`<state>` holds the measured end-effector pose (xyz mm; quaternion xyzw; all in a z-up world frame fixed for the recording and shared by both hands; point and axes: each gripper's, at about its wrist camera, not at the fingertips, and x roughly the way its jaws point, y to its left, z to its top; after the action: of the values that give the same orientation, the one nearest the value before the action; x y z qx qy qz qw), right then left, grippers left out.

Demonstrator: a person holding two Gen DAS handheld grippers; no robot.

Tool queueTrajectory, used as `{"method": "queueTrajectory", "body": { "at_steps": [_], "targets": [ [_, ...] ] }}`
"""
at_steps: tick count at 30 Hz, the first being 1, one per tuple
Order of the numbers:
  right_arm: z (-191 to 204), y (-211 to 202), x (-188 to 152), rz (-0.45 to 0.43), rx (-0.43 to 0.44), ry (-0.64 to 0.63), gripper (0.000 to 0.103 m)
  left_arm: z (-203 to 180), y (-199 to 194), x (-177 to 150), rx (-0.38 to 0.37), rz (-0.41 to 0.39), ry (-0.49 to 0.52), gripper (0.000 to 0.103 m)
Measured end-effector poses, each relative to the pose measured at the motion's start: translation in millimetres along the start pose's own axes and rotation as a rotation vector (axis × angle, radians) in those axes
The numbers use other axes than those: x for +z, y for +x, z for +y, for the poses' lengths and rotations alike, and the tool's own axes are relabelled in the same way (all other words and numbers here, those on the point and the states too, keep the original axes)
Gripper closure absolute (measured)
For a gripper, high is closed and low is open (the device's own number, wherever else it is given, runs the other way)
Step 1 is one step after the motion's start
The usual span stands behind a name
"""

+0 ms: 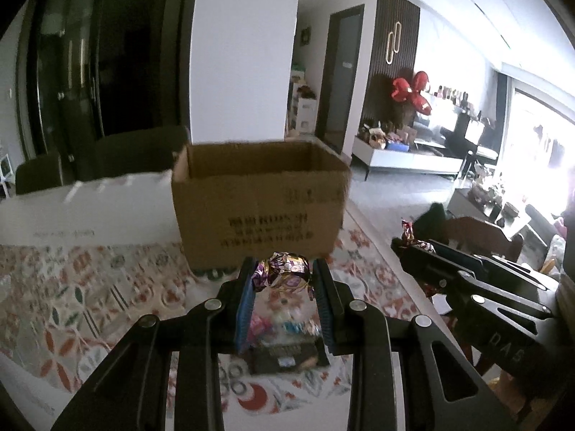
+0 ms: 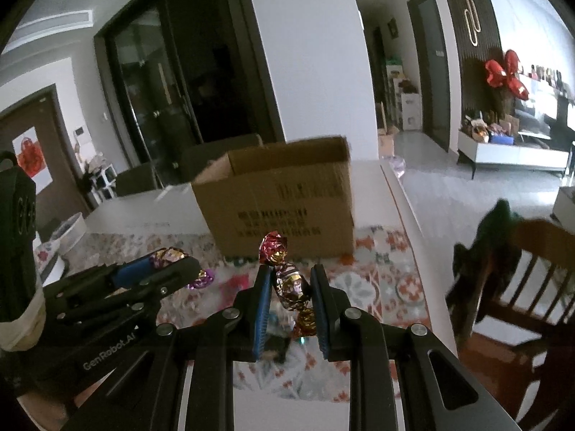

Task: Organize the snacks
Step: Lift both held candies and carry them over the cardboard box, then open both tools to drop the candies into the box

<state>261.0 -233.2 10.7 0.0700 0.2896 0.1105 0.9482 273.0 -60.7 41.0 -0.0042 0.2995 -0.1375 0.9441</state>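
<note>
Grippers raised before the open cardboard box (image 1: 258, 201): your left gripper (image 1: 284, 273) pinches a purple foil candy (image 1: 284, 271), your right gripper (image 2: 289, 287) a red-gold foil candy (image 2: 287, 280), both held clear of the patterned tablecloth (image 1: 72, 287), seemingly for dropping inside.

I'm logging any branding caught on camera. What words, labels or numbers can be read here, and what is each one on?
"GenRobot.AI": on the left gripper body, seen from the right wrist view.
"DAS": on the right gripper body, seen from the left wrist view.
Black printed lines on the cardboard box: too blurred to read.
Candy wrappers: print unreadable.
</note>
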Motion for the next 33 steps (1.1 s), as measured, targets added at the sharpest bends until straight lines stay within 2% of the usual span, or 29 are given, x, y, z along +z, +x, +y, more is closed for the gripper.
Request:
{"method": "queueTrajectory", "body": {
  "at_steps": [10, 18, 25, 33],
  "targets": [
    [8.8, 13.6, 53.8, -0.073, 0.024, -0.048, 0.080, 14.3, 5.7, 46.7, 0.049, -0.068, 0.039, 0.072],
    [10.7, 37.4, 91.6, -0.096, 0.033, -0.088, 0.080, 26.6, 31.0, 86.3, 0.083, -0.088, 0.066, 0.072],
    [8.1, 73.6, 115.5, -0.059, 0.050, -0.110, 0.080, 32.0, 64.4, 112.5, 0.096, -0.051, 0.074, 0.072],
    [0.8, 112.6, 133.4, -0.005, 0.030, -0.128, 0.080, 39.7, 107.4, 131.4, 0.125, 0.005, 0.079, 0.070]
  ]
}}
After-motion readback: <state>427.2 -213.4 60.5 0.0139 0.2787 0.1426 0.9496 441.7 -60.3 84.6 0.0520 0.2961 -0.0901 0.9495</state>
